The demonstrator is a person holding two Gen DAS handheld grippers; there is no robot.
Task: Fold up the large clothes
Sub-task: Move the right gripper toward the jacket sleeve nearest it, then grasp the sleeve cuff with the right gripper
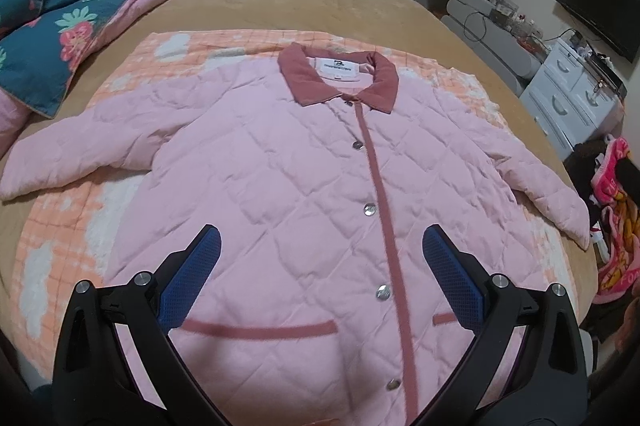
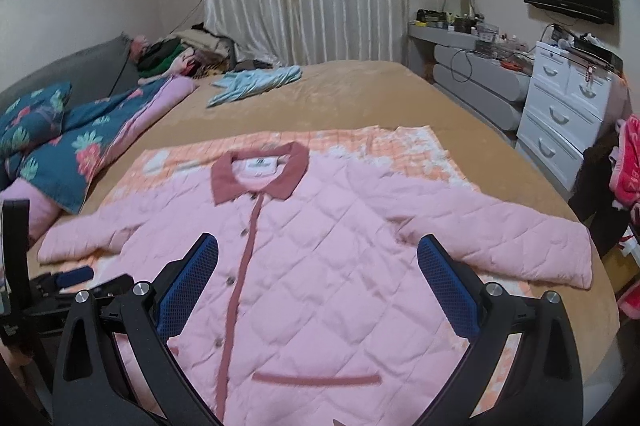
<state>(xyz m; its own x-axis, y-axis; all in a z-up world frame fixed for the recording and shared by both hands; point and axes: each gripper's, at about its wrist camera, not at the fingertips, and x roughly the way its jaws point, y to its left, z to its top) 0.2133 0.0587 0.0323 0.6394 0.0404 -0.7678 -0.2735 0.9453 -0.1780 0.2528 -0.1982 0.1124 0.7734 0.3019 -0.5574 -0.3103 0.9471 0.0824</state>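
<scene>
One pink quilted jacket (image 1: 280, 185) is laid flat, front up and buttoned, on one orange checked blanket (image 1: 60, 246) spread over the tan bed cover (image 1: 360, 5); both sleeves are stretched out sideways. Five snap buttons are counted along its placket, and two trimmed pocket openings near the hem. The left gripper (image 1: 322, 246) is held above the lower front with fingers spread apart, clamping nothing. The right gripper (image 2: 318, 254) is likewise held apart and empty. One light blue garment (image 2: 256, 83) is seen farther up the bed.
</scene>
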